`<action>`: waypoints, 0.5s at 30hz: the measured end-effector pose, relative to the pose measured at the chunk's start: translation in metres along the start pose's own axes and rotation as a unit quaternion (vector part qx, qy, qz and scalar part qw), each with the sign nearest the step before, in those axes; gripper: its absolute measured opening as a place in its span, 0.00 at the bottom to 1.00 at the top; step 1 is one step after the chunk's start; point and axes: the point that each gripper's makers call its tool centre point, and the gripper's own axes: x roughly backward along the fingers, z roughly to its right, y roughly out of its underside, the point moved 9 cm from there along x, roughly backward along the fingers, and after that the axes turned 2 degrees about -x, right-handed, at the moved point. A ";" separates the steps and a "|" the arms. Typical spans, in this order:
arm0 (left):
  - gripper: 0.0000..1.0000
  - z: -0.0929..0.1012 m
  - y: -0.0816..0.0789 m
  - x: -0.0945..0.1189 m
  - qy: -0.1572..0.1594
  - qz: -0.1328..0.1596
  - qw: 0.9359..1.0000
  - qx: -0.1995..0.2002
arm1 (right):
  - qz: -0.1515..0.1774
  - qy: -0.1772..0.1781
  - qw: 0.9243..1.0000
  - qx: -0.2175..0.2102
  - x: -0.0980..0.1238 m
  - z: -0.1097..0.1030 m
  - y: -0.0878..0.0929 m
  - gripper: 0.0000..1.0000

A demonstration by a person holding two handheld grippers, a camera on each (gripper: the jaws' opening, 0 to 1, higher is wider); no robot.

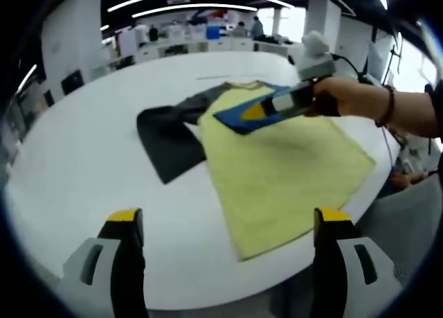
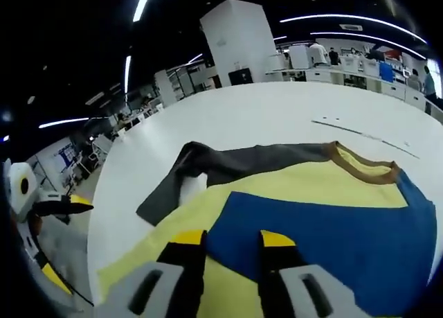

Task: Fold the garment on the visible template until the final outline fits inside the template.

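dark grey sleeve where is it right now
In the left gripper view the dark grey sleeve lies flat on the white table, sticking out left of the yellow body of the garment, away from the right claw.

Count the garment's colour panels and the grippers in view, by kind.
Yellow fabric panel: 1
Blue fabric panel: 1
Dark grey sleeve: 1
Brown collar trim: 1
Handheld two-jaw grippers with yellow tips: 2, left gripper and right gripper
Total: 6
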 end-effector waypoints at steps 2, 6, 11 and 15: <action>0.99 0.000 -0.001 0.000 -0.001 0.001 1.000 0.001 | 0.001 0.009 1.000 0.001 0.003 0.003 -0.001 0.36; 0.99 0.000 -0.002 0.001 -0.002 0.004 1.000 0.001 | 0.001 0.027 1.000 0.011 0.009 0.009 -0.003 0.44; 0.99 0.000 -0.005 0.001 -0.003 0.016 1.000 0.010 | 0.004 0.046 0.999 0.005 0.017 0.017 -0.003 0.54; 0.99 0.000 -0.008 0.001 -0.005 0.018 1.000 0.006 | 0.004 0.061 0.998 0.005 0.025 0.025 -0.003 0.60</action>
